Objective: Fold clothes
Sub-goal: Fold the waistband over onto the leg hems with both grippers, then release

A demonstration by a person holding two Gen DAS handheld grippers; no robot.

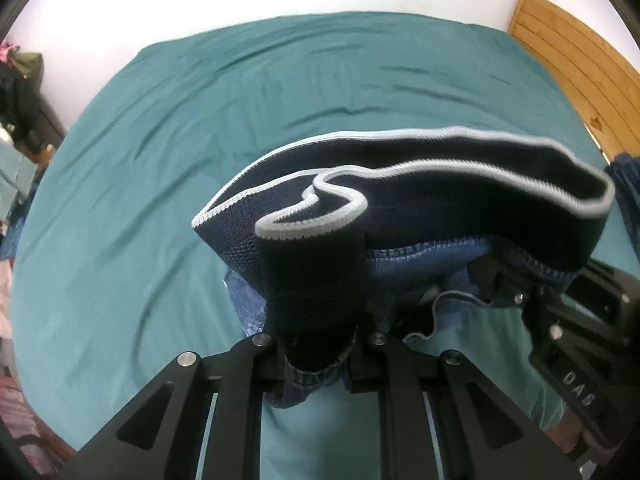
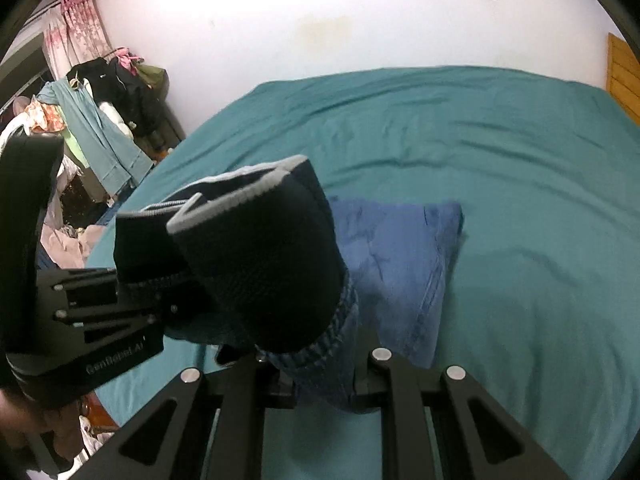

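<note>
- Left tongs [image 1: 316, 354], left wrist view: clamping together on the dark navy waistband [image 1: 400, 188] of a pair of shorts, fabric bunching up btwn the two black fingers and rising twd the lens.
- Waistband w/ its pale grey edging is looping out to the right, hanging in the air above the bed [image 1: 132, 184]; lighter blue cloth of the shorts is showing under the band.
- Right tongs [image 1: 516, 280] are showing at the right edge of this view, gripping the far end of the same band; lettering on the black body is partly readable.
- Bed is wearing a teal sheet, lightly wrinkled; a wooden headboard [image 1: 576, 64] is sitting at upper right against the white wall.
- Right wrist view: right tongs [image 2: 316, 364] are clamping shut on the shorts' waistband [image 2: 260, 264], dark knit bulging up in front of the lens, denim-blue gathered cloth pinching btwn the fingers.
- Blue legs of the shorts [image 2: 400, 264] are trailing down onto the teal sheet just beyond the tongs, partly lying on the bed [image 2: 520, 200].
- Left tongs [image 2: 168, 300] are coming in from the left edge, holding the other end of the band, close beside the right ones.
- Clothes pile [image 2: 100, 128] and pink curtain [image 2: 76, 24] are standing at far left by the wall.
</note>
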